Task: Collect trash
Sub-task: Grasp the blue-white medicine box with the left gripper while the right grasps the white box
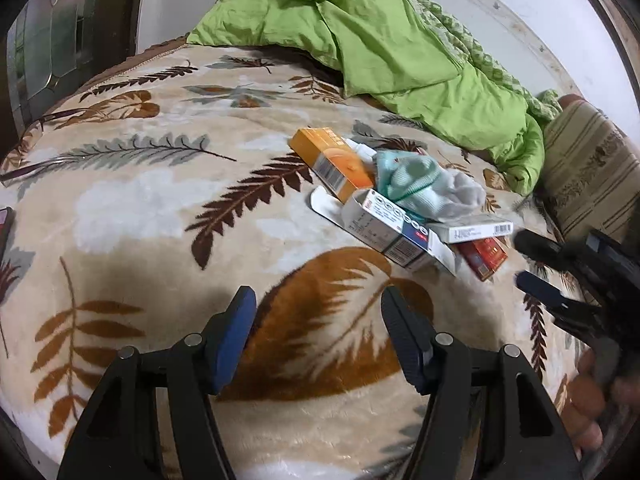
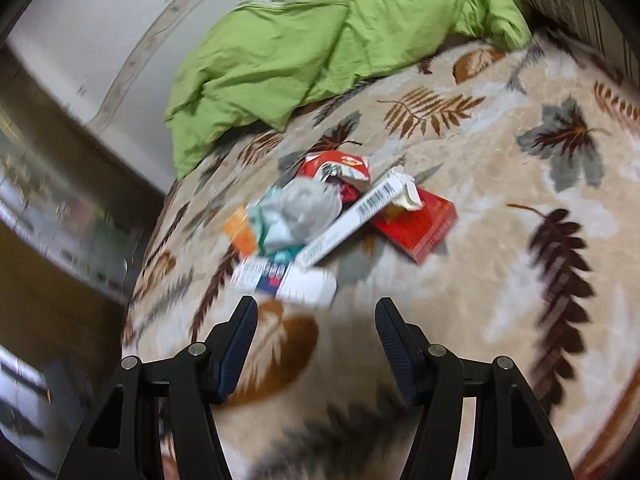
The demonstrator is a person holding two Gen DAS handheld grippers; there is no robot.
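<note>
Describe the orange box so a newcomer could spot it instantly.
On the leaf-patterned blanket, below the green duvet, lies a small trash pile. The orange box sits at its far-left edge, beside the crumpled mint cloth. It is the only orange carton; the others are white-blue or red.

**Both grippers open, nothing held**

Your left gripper (image 1: pixel 318 294) points forward and down, jaws apart, with only empty space between the blue pad of one finger (image 1: pixel 236 332) and the ribbed face of the other — nothing is gripped. Your right gripper (image 2: pixel 316 304) sits in a like pose, jaws parted and empty; its view is blurred. From the left camera, the right gripper (image 1: pixel 520 258) shows at the right edge — its fingers apart, your right hand (image 1: pixel 596 396) wrapped round the handle below.
</note>
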